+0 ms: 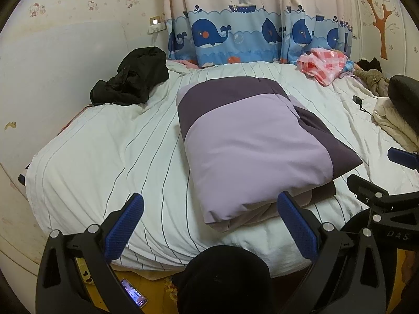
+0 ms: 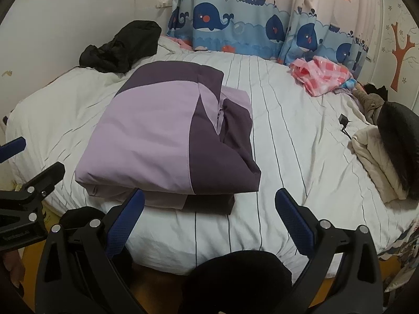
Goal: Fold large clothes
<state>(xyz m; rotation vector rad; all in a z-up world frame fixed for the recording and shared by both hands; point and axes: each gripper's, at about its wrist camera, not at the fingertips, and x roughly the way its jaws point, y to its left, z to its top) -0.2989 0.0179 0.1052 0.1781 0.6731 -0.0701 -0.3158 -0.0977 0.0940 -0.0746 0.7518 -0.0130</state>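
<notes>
A large lilac and dark purple padded jacket (image 1: 251, 144) lies folded into a thick rectangle on the white striped bed (image 1: 104, 151); it also shows in the right wrist view (image 2: 162, 136). My left gripper (image 1: 209, 206) is open and empty, held above the bed's near edge just in front of the folded jacket. My right gripper (image 2: 209, 201) is open and empty, at the jacket's near right corner without touching it. Each gripper shows at the edge of the other's view.
A crumpled black garment (image 1: 131, 78) lies at the bed's far left. A pink checked cloth (image 1: 324, 65) lies at the far right, a beige folded cloth (image 2: 377, 157) and a black charger (image 2: 343, 120) on the right. A whale-print curtain (image 1: 235, 36) hangs behind. A phone (image 1: 133, 293) lies on the floor.
</notes>
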